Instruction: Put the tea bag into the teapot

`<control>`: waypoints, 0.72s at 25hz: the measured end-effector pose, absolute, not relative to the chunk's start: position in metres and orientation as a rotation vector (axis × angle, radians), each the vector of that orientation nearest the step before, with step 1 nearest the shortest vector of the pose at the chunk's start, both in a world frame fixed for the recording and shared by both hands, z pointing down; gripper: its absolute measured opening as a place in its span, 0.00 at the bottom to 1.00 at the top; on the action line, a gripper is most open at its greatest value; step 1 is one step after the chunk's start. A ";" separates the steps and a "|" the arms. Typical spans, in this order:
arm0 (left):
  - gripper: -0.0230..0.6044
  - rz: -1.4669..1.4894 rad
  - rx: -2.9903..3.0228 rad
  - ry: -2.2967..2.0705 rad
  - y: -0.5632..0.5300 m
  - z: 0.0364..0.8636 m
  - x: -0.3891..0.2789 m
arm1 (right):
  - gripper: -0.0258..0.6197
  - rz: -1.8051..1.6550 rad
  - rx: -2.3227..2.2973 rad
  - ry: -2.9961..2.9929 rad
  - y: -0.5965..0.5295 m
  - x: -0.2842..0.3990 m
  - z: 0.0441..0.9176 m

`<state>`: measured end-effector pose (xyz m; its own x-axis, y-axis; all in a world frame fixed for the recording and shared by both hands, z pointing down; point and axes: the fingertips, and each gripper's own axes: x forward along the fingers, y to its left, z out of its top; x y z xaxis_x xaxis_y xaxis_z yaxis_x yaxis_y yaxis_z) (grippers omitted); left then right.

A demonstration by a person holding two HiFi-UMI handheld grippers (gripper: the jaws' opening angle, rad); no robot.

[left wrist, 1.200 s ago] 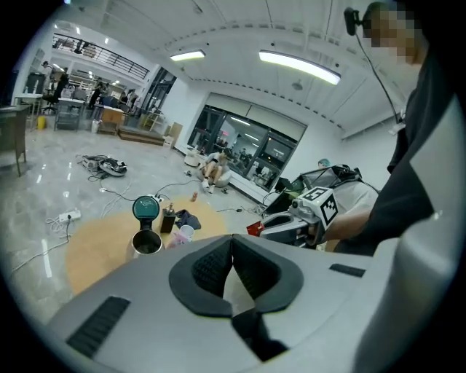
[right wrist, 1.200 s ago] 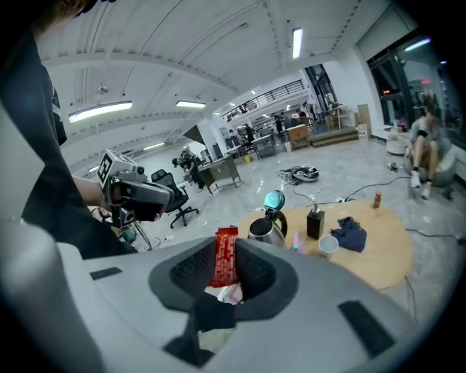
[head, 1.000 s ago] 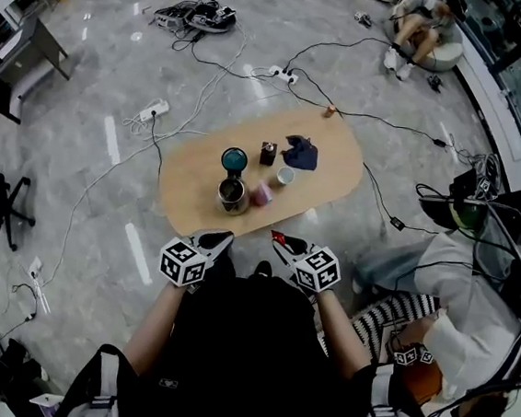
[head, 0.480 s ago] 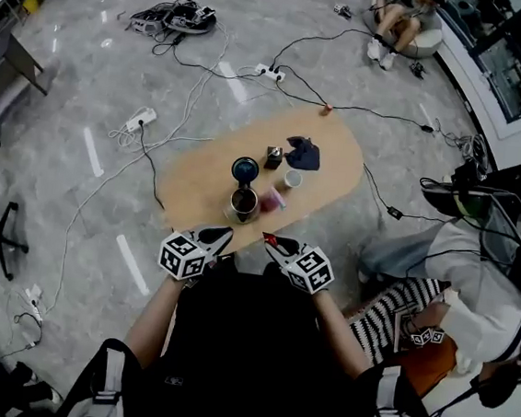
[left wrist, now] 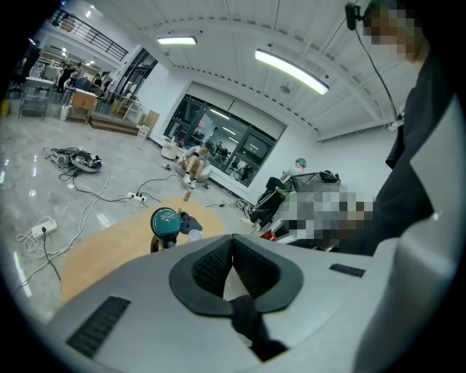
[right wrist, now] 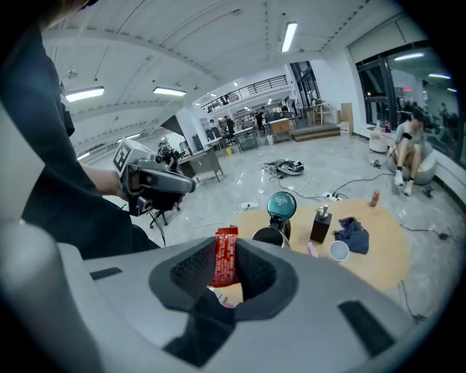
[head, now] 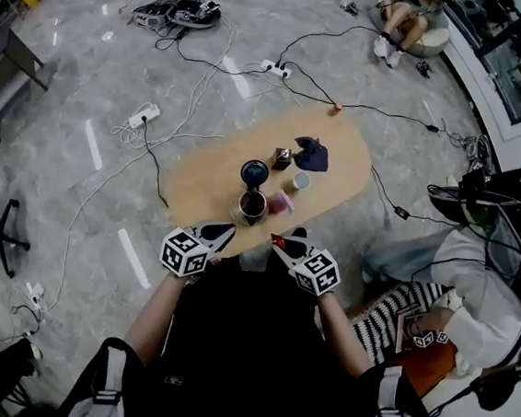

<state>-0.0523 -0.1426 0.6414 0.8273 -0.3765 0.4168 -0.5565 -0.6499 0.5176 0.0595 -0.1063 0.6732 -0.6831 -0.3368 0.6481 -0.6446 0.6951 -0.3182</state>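
Pinching a red tea bag [right wrist: 225, 262] upright between the fingers of the right gripper [right wrist: 226, 244], partly closed on its flat sides. Pressing the fingers of the left gripper [left wrist: 232, 240] tip to tip, with nothing between. Holding both grippers side by side, near each other but apart, at the bench's [head: 208, 174] 6 o'clock edge, short of the steel teapot [head: 251, 207].

From the head view alone: looking down into the teapot's dark uncovered mouth. Teal lid [head: 254, 172] at its 12 o'clock, a pink item [head: 281, 201] just beside it at 3 o'clock, a white cup [head: 300, 181] at 2 o'clock. Farther toward 1 o'clock, a black pump bottle [head: 283, 158] and a dark blue cloth [head: 311, 155]. Barely making out the tea bag there: a red fleck at the right gripper's tip.

From the right gripper view alone: reading the tea bag as a long printed sachet, and the lid as standing upright on a black neck behind the pot. Left gripper off at 10 o'clock.

From the left gripper view: catching lid, cloth and cup past the closed fingers, with the pot mostly hidden.
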 end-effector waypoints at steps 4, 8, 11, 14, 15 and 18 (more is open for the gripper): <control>0.05 0.333 2.316 -0.713 -0.146 0.643 -0.054 | 0.16 0.733 0.691 -2.332 -0.116 0.056 0.685; 0.05 0.340 2.291 -0.725 -0.148 0.646 -0.059 | 0.16 0.747 0.668 -2.298 -0.136 0.053 0.710; 0.05 0.360 2.282 -0.720 -0.146 0.649 -0.064 | 0.16 0.782 0.661 -2.251 -0.149 0.059 0.735; 0.05 0.377 2.279 -0.720 -0.147 0.651 -0.066 | 0.16 0.803 0.631 -2.217 -0.162 0.058 0.755; 0.05 0.379 2.274 -0.725 -0.148 0.651 -0.067 | 0.16 0.819 0.626 -2.211 -0.166 0.056 0.760; 0.05 0.375 2.265 -0.733 -0.150 0.650 -0.069 | 0.17 0.873 0.646 -2.198 -0.177 0.046 0.773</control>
<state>-0.0693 -0.1500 0.6499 0.7964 -0.3946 0.4583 -0.6025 -0.5826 0.5455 0.0457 -0.1765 0.7730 -0.6486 -0.1916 0.7366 -0.6448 0.6526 -0.3980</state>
